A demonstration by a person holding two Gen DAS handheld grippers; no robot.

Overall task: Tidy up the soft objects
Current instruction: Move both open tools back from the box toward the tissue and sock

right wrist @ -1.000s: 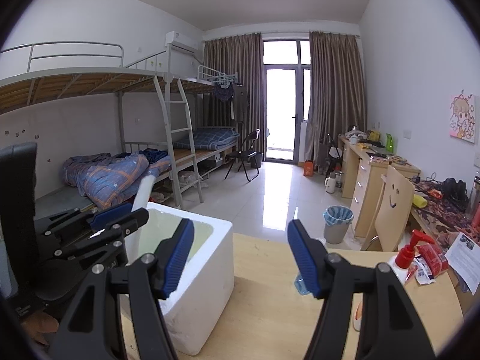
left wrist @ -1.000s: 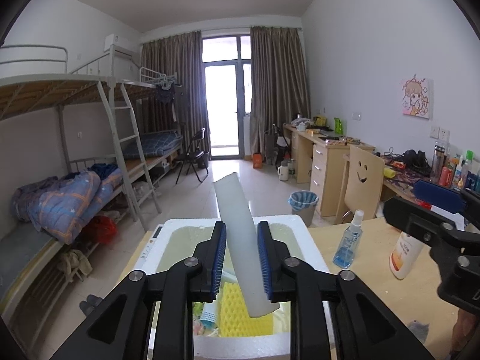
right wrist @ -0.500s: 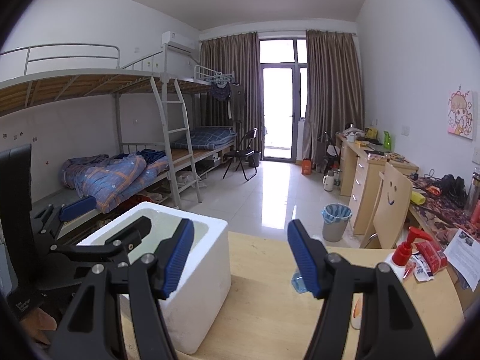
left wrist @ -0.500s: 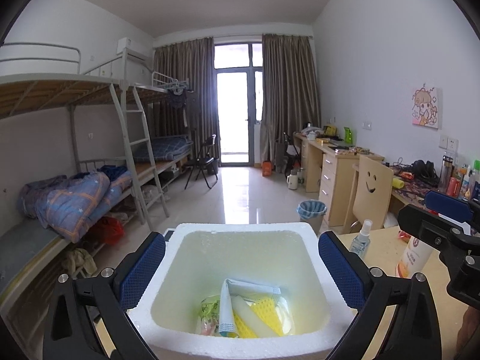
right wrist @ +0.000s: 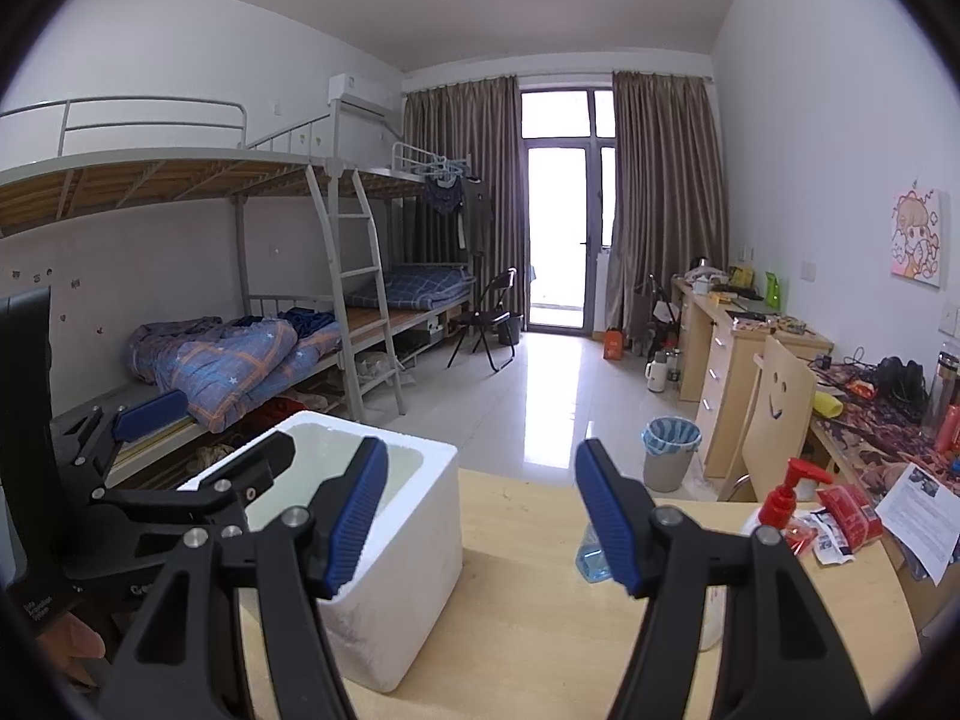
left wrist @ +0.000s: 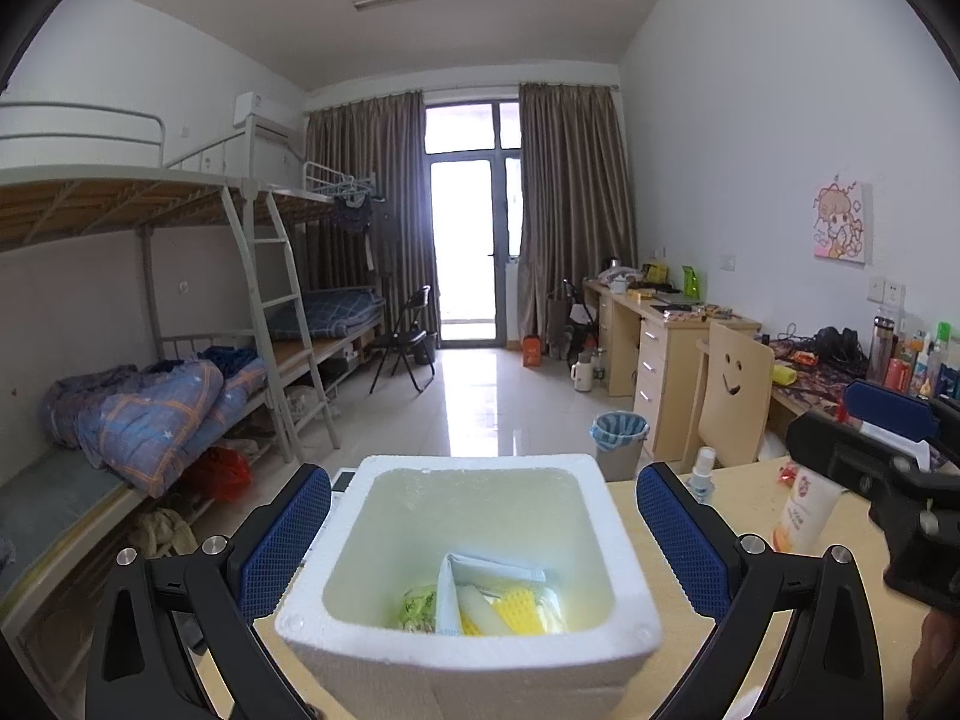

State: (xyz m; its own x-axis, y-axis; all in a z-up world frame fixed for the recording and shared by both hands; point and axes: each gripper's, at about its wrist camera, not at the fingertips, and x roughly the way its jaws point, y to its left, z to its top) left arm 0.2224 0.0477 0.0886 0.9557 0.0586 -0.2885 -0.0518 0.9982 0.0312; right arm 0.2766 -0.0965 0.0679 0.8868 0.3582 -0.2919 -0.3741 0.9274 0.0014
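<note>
A white foam box (left wrist: 468, 642) stands on the wooden table, straight ahead in the left wrist view. Inside it lie a white foam roll (left wrist: 480, 615), a yellow mesh sponge (left wrist: 519, 609), a green packet (left wrist: 420, 606) and a white pouch (left wrist: 447, 597). My left gripper (left wrist: 483, 531) is wide open above the box's near side, its blue pads astride the box, holding nothing. My right gripper (right wrist: 483, 504) hovers over the table to the right of the box (right wrist: 408, 540); its jaws are opening with nothing between them. The left gripper (right wrist: 210, 432) shows at the right wrist view's left edge.
On the table (right wrist: 540, 630) right of the box stand a small spray bottle (left wrist: 699, 474), a lotion tube (left wrist: 801, 516), a red pump bottle (right wrist: 780, 498), red packets (right wrist: 849, 516) and a paper sheet. A chair, a bin and desks lie beyond; bunk beds fill the left.
The left gripper opened wide and let go of the white foam roll, which now lies in the box. It then drew back a little from the box. The right jaws spread slightly.
</note>
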